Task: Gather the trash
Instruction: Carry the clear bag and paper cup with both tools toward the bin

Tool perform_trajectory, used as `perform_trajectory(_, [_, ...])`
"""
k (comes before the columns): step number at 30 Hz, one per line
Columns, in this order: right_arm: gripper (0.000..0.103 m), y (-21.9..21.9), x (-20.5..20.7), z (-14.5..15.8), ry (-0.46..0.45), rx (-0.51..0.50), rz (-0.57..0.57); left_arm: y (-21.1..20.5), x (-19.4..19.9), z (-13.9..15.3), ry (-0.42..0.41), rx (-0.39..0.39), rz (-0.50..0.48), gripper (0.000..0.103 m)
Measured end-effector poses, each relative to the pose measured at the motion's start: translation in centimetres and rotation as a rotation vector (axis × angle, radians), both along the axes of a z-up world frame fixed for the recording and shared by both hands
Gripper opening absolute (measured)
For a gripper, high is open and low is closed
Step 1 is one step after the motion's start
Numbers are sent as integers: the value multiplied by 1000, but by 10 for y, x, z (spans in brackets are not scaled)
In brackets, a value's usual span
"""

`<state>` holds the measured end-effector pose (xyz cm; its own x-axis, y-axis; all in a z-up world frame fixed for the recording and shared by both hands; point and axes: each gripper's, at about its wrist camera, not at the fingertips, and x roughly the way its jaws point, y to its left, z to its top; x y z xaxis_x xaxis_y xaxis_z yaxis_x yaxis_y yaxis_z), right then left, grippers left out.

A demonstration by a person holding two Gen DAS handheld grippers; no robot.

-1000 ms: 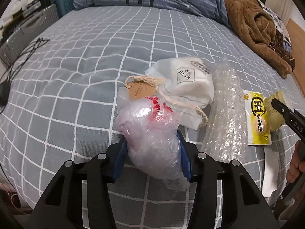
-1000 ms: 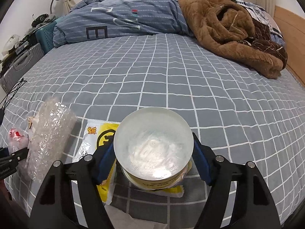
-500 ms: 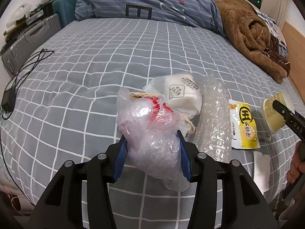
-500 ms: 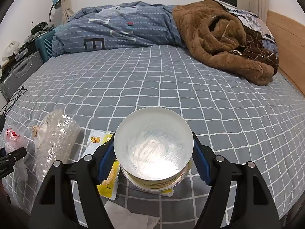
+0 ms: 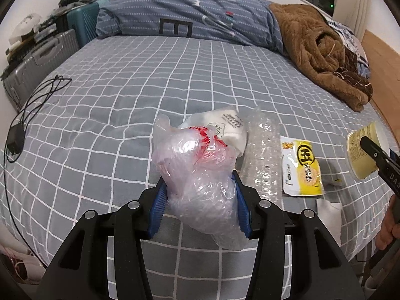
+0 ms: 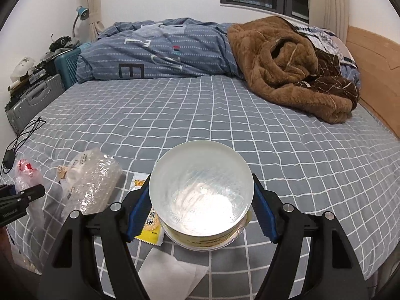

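Observation:
My left gripper is shut on a crumpled clear plastic bag with red print, held above the grey checked bed. My right gripper is shut on a yellow paper cup, empty with a pale inside, lifted off the bed; the cup also shows at the right edge of the left wrist view. On the bed lie a white pouch with a tag, a roll of bubble wrap, a yellow snack wrapper and a white tissue.
A blue duvet and a brown fleece blanket are heaped at the far side. A black charger with cable lies at the left. Suitcases stand beside the bed on the left, a wooden headboard on the right.
Both grippers have risen with their loads, so the bed and the trash on it look farther away. The cup came up off the snack wrapper. Both grips are unchanged.

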<state>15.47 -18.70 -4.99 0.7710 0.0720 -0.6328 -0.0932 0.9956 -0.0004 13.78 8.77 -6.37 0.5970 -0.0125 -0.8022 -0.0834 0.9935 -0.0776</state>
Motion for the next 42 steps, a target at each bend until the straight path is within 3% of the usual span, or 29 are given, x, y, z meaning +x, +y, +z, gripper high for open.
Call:
perform_trajectory(14, [70, 1, -28, 8, -8, 5, 7, -13, -28, 9, -20, -20, -13, 48])
perform_trajectory(42, [70, 31, -130, 7, 8, 1, 61, -39, -117, 11, -28, -45, -42, 48])
